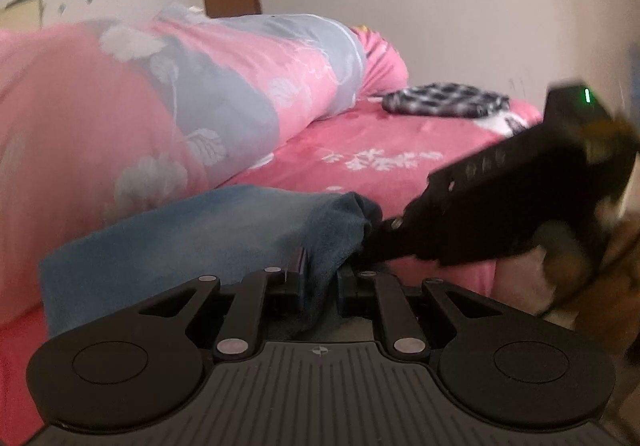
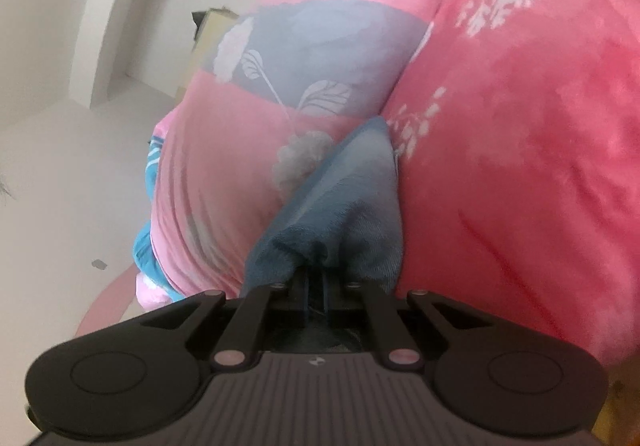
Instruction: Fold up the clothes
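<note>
Pinching a fold of the blue garment [image 1: 192,234], the left gripper [image 1: 320,278] has its jaws closed on the cloth at the near edge of the pink bed sheet [image 1: 384,170]. The right gripper [image 2: 316,282] is likewise clamped on a bunched end of the same garment, just right of the left one. The garment lies against the rolled pink-and-grey quilt [image 1: 200,94]. A checked cloth [image 1: 444,100] sits far right on the bed, well apart.

Home bedroom, pink floral bed sheet [image 1: 392,166], rolled quilt [image 1: 224,86] (pink-and-grey), plain walls
</note>
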`<state>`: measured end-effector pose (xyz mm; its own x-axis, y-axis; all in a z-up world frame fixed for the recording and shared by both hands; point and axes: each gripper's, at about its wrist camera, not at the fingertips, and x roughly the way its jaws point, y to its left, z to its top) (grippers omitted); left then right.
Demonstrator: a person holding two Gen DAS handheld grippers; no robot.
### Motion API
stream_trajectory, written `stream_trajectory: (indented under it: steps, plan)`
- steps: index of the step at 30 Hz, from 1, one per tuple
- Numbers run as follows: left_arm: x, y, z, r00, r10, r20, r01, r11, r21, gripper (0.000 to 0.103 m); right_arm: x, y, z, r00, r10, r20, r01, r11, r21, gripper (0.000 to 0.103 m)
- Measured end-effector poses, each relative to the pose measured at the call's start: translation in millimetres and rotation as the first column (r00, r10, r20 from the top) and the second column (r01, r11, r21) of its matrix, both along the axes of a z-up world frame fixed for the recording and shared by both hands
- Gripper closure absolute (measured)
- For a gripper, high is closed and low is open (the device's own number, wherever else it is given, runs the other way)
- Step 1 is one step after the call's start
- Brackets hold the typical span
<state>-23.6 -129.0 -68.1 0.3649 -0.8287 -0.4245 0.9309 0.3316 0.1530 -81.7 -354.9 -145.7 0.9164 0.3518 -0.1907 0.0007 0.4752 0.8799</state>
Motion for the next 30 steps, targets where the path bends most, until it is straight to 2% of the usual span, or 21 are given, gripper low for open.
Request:
stream_trajectory:
  steps: [3, 6, 8, 11, 14, 16, 18, 19, 21, 23, 25, 28, 30]
  plan:
    - [-6, -1, -6, 0.998, -0.016, 0.068, 0.014, 0.999, 0.030, 0.091, -12, -10, 12, 1.000, -0.020, -0.024, 0.019, 0.999, -0.040, 0.093]
    - [-7, 0, -8, 0.995, -0.027, 0.100, 0.023, 0.999, 0.038, 0.091, -26, -22, 29, 0.996, -0.087, -0.013, 0.085, 0.992, -0.088, 0.093]
    - [-7, -1, -9, 0.993, -0.031, 0.111, 0.026, 0.999, 0.042, 0.091, -29, -25, 43, 0.995, -0.096, 0.002, 0.095, 0.986, -0.139, 0.093]
    - [-6, 0, -8, 0.994, -0.032, 0.106, 0.027, 0.999, 0.041, 0.091, -27, -12, 56, 0.999, -0.033, -0.010, 0.030, 0.968, -0.249, 0.093]
    - [-5, 3, -7, 0.995, -0.030, 0.091, 0.028, 0.999, 0.028, 0.091, -26, 6, 64, 0.998, 0.044, -0.041, -0.056, 0.933, -0.355, 0.093]
    - [-3, 6, -5, 0.997, -0.032, 0.070, 0.031, 0.999, 0.012, 0.091, -24, 19, 57, 0.994, 0.085, -0.068, -0.106, 0.908, -0.406, 0.093]
    - [-2, 8, -4, 0.998, -0.037, 0.056, 0.037, 0.999, 0.008, 0.091, -10, 29, 44, 0.989, 0.103, -0.104, -0.138, 0.894, -0.426, 0.094]
    - [-3, 8, -5, 0.997, -0.039, 0.070, 0.037, 0.999, 0.018, 0.091, -3, 31, 36, 0.990, 0.094, -0.108, -0.131, 0.899, -0.418, 0.095]
    - [-9, 7, -9, 0.990, -0.051, 0.131, 0.044, 0.998, 0.054, 0.091, 4, 26, 26, 0.991, 0.085, -0.100, -0.114, 0.934, -0.339, 0.095]
    - [-17, 4, -15, 0.977, -0.067, 0.203, 0.050, 0.995, 0.087, 0.091, 2, 21, 25, 0.991, 0.088, -0.104, -0.115, 0.947, -0.300, 0.095]
    - [-23, 3, -20, 0.962, -0.080, 0.260, 0.052, 0.992, 0.113, 0.091, -5, 21, 31, 0.990, 0.088, -0.112, -0.120, 0.942, -0.315, 0.095]
    - [-23, 4, -21, 0.959, -0.084, 0.272, 0.053, 0.992, 0.117, 0.091, -19, 17, 49, 0.993, 0.058, -0.100, -0.092, 0.919, -0.384, 0.093]
    - [-23, 5, -21, 0.958, -0.085, 0.273, 0.055, 0.992, 0.117, 0.091, -27, 12, 66, 0.998, 0.029, -0.062, -0.053, 0.903, -0.425, 0.093]
